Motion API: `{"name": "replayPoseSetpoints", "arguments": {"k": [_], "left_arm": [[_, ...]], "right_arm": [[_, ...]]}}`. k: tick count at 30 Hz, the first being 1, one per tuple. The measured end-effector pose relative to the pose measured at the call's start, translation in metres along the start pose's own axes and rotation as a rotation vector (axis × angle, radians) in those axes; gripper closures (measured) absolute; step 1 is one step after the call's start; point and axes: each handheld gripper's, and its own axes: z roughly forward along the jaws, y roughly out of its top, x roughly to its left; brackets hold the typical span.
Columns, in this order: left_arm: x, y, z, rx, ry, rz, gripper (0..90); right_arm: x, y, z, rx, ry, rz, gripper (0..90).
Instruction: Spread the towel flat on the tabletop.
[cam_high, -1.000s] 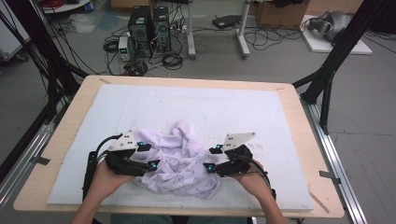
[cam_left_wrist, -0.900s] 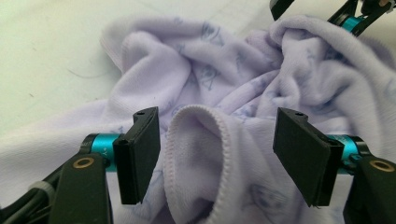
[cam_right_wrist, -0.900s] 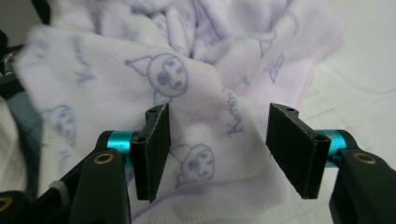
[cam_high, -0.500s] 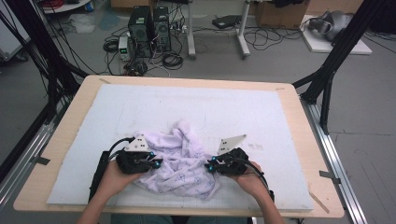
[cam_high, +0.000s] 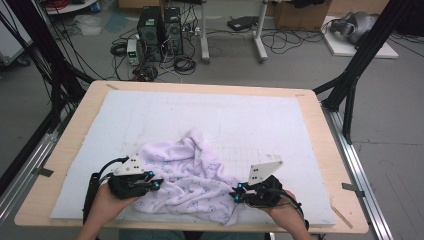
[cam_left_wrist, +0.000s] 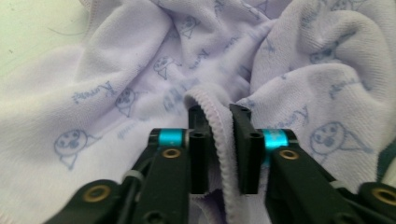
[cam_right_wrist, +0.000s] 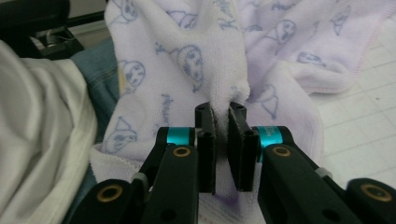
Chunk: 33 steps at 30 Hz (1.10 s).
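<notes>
L gripper (cam_high: 150, 184): near front-left corner of the counter (cam_high: 310, 107), at the left edge of the towel (cam_high: 187, 180). Fingers (cam_left_wrist: 201, 140) have just been closing, now nearly together w/ a stitched hem fold of the towel pinched between them.
L grip quality: hem sits well down between the pads, not only at the tips; looks secure. Judged: keep pressure even, don't re-open.
Towel: lilac terry w/ small printed faces and lettering, crumpled in a heap on the pale mat (cam_high: 250, 120), front-centre of the counter, nearest the front edge. One lobe reaches back toward mid-counter; front edge of the cloth lies close to the mat's front edge.
R gripper (cam_high: 239, 192): toward front-right part of the counter, at the right edge of the towel. Fingers (cam_right_wrist: 208, 140) have just been closing, now almost shut on a bunched ridge of cloth; part of the towel hangs off toward the person's lap in the right gripper view.
R grip quality: holds a gathered fold, not a clear corner; cannot tell how many layers. Judged: may slip or drag extra cloth.
Step in hand (judged): both edges taken, ready to lift and spread. Do well by: raising both hands together, pulling apart L/R evenly, keeping cloth clear of the front edge, letting the heap unroll before laying flat.
Risk: uneven pull twists the cloth; a thick bunch may slide out.
Containers: none on the counter; nothing held in anything.
</notes>
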Motion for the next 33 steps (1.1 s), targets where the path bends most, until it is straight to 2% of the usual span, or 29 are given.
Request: {"name": "replayPoseSetpoints", "arguments": {"k": [4, 6, 8, 10, 12, 13, 14, 15, 16, 17, 19, 21, 22, 23, 25, 27, 28, 29, 30, 31, 32, 33], "left_arm": [[0.000, 0.002, -0.012, -0.026, 0.015, -0.009, 53.7], [0.001, 0.010, -0.021, -0.044, 0.035, -0.003, 48.8], [0.003, 0.013, -0.025, -0.055, 0.041, -0.002, 47.1], [0.006, 0.018, -0.030, -0.072, 0.055, 0.005, 45.0], [0.009, 0.023, -0.029, -0.081, 0.062, 0.000, 44.5], [0.015, 0.026, -0.022, -0.079, 0.067, -0.012, 44.5], [0.015, 0.026, -0.022, -0.079, 0.067, -0.012, 44.5], [0.019, 0.026, -0.017, -0.071, 0.062, -0.025, 44.5], [0.025, 0.026, -0.005, -0.042, 0.065, -0.031, 44.5], [0.025, 0.026, -0.005, -0.042, 0.065, -0.031, 44.5], [0.031, 0.024, 0.008, -0.010, 0.069, -0.035, 44.5], [0.036, 0.020, 0.019, 0.029, 0.090, -0.039, 44.4], [0.039, 0.018, 0.024, 0.051, 0.092, -0.045, 44.7], [0.043, 0.014, 0.030, 0.072, 0.088, -0.057, 46.6], [0.046, 0.011, 0.035, 0.088, 0.078, -0.072, 52.2], [0.047, 0.008, 0.038, 0.089, 0.066, -0.078, 54.1], [0.047, 0.005, 0.042, 0.096, 0.050, -0.091, 61.8], [0.047, 0.005, 0.042, 0.096, 0.050, -0.091, 64.8], [0.047, 0.004, 0.042, 0.092, 0.047, -0.086, 68.6], [0.046, 0.004, 0.043, 0.088, 0.047, -0.081, 68.6], [0.045, 0.005, 0.044, 0.090, 0.042, -0.070, 76.3], [0.044, 0.006, 0.044, 0.095, 0.036, -0.057, 76.3]], "right_arm": [[-0.003, 0.010, -0.008, -0.076, 0.015, 0.004, 65.3], [-0.006, 0.017, -0.012, -0.111, 0.013, 0.002, 60.7], [-0.008, 0.022, -0.013, -0.124, 0.008, 0.000, 58.9], [-0.019, 0.036, -0.015, -0.153, -0.019, -0.011, 56.1], [-0.027, 0.043, -0.011, -0.138, -0.049, -0.012, 55.7], [-0.032, 0.046, -0.006, -0.122, -0.065, -0.013, 55.6], [-0.032, 0.046, -0.006, -0.122, -0.065, -0.013, 55.6], [-0.044, 0.050, 0.009, -0.080, -0.087, -0.015, 55.5], [-0.049, 0.052, 0.017, -0.062, -0.085, -0.010, 55.1], [-0.049, 0.052, 0.017, -0.062, -0.085, -0.010, 55.1], [-0.061, 0.051, 0.039, -0.005, -0.081, -0.006, 54.6], [-0.065, 0.050, 0.045, 0.009, -0.080, -0.001, 54.3], [-0.070, 0.048, 0.055, 0.041, -0.086, 0.013, 54.1], [-0.073, 0.046, 0.058, 0.052, -0.087, 0.021, 54.2], [-0.078, 0.040, 0.067, 0.075, -0.085, 0.050, 55.3], [-0.080, 0.038, 0.070, 0.087, -0.087, 0.052, 56.7], [-0.083, 0.033, 0.075, 0.119, -0.075, 0.064, 61.9], [-0.083, 0.033, 0.075, 0.119, -0.075, 0.064, 61.9], [-0.082, 0.031, 0.075, 0.107, -0.088, 0.058, 75.9], [-0.082, 0.031, 0.075, 0.107, -0.088, 0.058, 75.9], [-0.082, 0.031, 0.074, 0.110, -0.070, 0.054, 84.4], [-0.082, 0.031, 0.074, 0.110, -0.070, 0.054, 84.4]]}}
